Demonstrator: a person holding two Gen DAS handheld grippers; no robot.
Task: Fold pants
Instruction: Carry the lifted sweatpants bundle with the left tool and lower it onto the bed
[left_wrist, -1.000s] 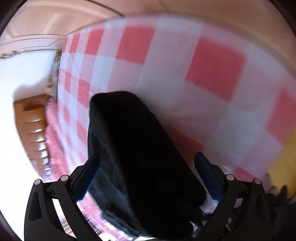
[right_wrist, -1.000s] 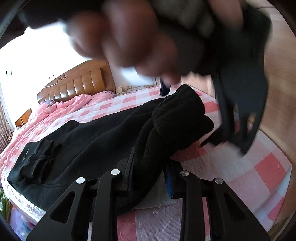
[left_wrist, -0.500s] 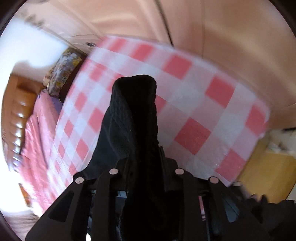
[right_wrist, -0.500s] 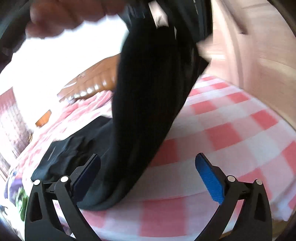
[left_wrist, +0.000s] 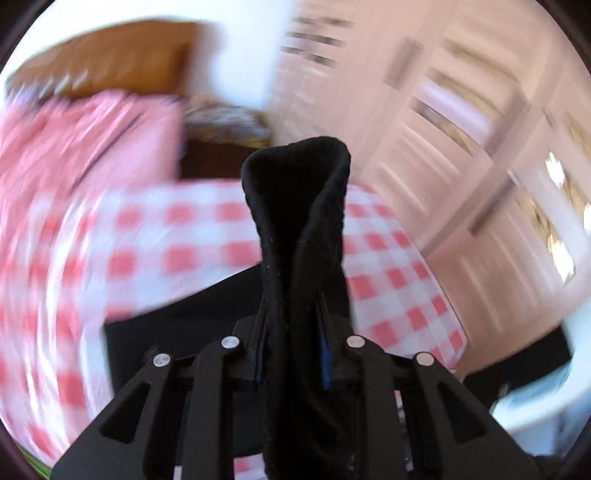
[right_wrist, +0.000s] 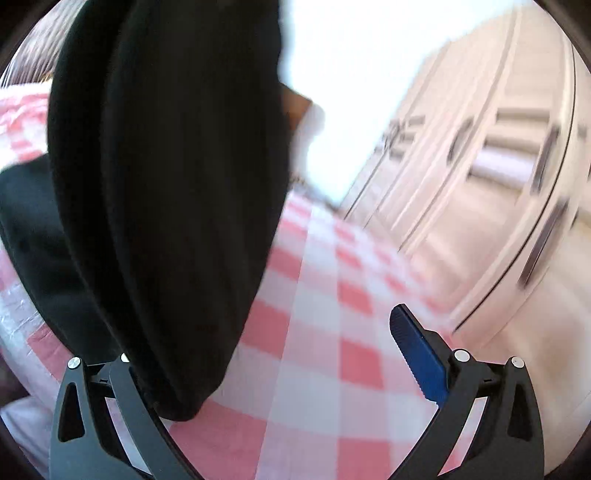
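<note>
The black pants (left_wrist: 299, 229) are lifted off the bed. My left gripper (left_wrist: 293, 354) is shut on the ribbed leg cuff, which sticks up between the fingers; more black cloth (left_wrist: 177, 321) lies on the bed below. In the right wrist view the hanging pants (right_wrist: 166, 184) fill the left half and drape over the left finger. My right gripper (right_wrist: 277, 365) is open with its blue right pad (right_wrist: 417, 358) bare; nothing is pinched between the fingers.
The bed has a pink and white checked sheet (left_wrist: 177, 236) (right_wrist: 332, 332). A wooden headboard (left_wrist: 110, 62) and a pink quilt (left_wrist: 74, 140) are at the far end. Pale wardrobe doors (right_wrist: 498, 166) (left_wrist: 461, 129) run along the right side.
The left gripper closed on the cuff and swung up and round, lifting the pants. The right gripper released the cloth and stands open, with the pants now hanging in front of it.
</note>
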